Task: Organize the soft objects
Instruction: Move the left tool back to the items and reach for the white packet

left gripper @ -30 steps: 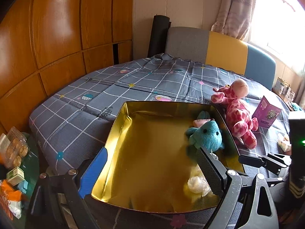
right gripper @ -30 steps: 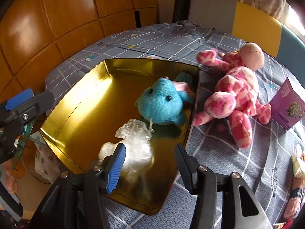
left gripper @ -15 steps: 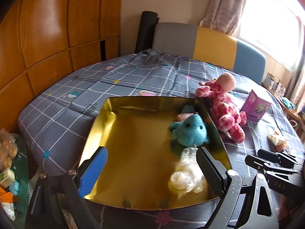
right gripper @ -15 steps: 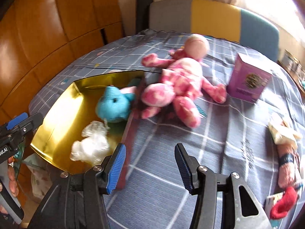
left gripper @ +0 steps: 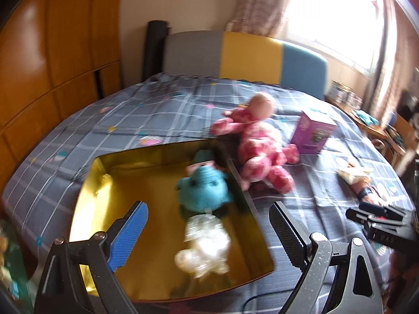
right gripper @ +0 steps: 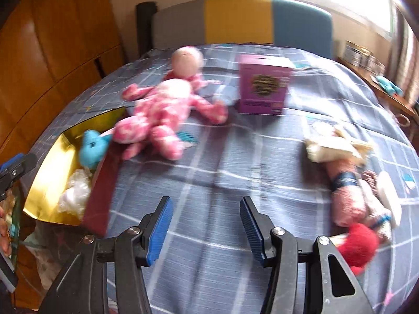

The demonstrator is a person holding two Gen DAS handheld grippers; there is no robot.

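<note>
A gold tray [left gripper: 146, 180] [right gripper: 49, 167] lies on the grey checked cloth. In it are a teal plush [left gripper: 203, 188] [right gripper: 91, 149] and a crumpled clear plastic wad [left gripper: 204, 248] [right gripper: 74, 195]. A pink spotted plush [left gripper: 262, 146] [right gripper: 159, 110] lies on the cloth beside the tray's right wall. A pile of soft items, cream, pink and red [right gripper: 351, 180], lies at the right. My left gripper [left gripper: 208, 231] is open and empty above the tray's near end. My right gripper [right gripper: 205, 229] is open and empty over bare cloth, between the tray and the pile.
A purple box [right gripper: 263, 86] [left gripper: 313, 136] stands behind the pink plush. A grey, yellow and blue chair back [right gripper: 241, 21] is at the table's far edge. Wooden panels [left gripper: 52, 52] stand at the left. The right gripper shows in the left wrist view [left gripper: 379, 222].
My right gripper has swung right, away from the tray and the plastic wad, to the cloth near the soft pile. My left gripper's view has also turned right. Both stay open.
</note>
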